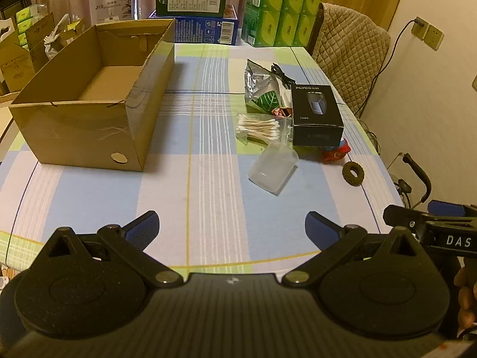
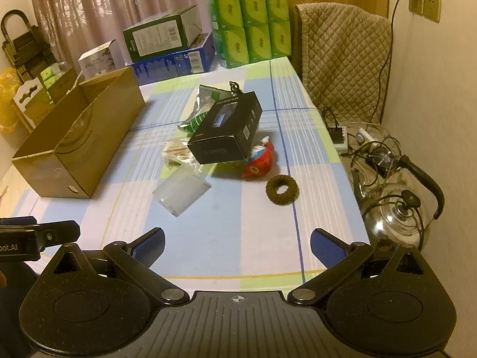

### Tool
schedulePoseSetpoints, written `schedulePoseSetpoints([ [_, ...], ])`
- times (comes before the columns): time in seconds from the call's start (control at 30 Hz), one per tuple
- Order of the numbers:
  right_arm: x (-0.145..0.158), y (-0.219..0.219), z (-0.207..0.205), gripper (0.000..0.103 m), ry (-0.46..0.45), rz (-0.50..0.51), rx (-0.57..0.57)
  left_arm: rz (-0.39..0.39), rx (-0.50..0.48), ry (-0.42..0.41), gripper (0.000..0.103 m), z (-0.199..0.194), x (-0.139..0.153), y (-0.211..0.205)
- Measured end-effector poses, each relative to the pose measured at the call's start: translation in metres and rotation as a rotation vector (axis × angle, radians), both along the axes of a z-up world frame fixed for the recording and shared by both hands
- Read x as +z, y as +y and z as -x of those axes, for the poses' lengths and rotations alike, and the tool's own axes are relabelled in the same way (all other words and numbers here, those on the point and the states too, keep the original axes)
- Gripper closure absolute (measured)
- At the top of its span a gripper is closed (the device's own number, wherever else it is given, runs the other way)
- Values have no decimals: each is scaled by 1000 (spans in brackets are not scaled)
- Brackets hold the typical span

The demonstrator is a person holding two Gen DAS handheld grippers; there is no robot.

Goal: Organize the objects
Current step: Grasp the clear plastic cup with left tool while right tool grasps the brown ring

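An empty brown cardboard box [image 1: 89,110] [image 2: 77,140] stands on the left of the checked tablecloth. To its right lies a loose pile: a black FLYCO box [image 1: 316,113] [image 2: 229,128], a bag of cotton swabs [image 1: 259,126] [image 2: 176,152], a clear plastic cup on its side [image 1: 272,168] [image 2: 182,192], a silver-green foil pouch [image 1: 262,86] [image 2: 199,113], a red toy [image 1: 335,152] [image 2: 261,159] and a brown ring [image 1: 353,173] [image 2: 281,191]. My left gripper [image 1: 231,229] and right gripper [image 2: 237,244] hover open over the near table edge, holding nothing.
Stacked green tissue packs [image 1: 280,12] [image 2: 249,24] and blue and green cartons [image 1: 193,9] [image 2: 170,44] line the far edge. A quilted chair [image 2: 342,59] stands at the right. A glass kettle [image 2: 399,208] and cables sit off the table's right side.
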State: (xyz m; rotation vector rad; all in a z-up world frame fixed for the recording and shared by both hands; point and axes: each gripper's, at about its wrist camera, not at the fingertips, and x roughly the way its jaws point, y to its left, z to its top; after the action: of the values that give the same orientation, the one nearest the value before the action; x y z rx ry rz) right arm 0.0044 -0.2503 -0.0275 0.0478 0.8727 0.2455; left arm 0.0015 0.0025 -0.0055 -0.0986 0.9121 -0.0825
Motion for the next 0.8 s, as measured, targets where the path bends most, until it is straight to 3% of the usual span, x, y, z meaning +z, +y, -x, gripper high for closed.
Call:
schedulePoseSetpoints([
  [0.5,-18,-10,-26,2,5,-4,-11,19,-66,23,1,-30,-24,-6],
  [0.8,-34,-19,-58,2,9,18,-31,-80,-259,27,1,-73,-54,-31],
])
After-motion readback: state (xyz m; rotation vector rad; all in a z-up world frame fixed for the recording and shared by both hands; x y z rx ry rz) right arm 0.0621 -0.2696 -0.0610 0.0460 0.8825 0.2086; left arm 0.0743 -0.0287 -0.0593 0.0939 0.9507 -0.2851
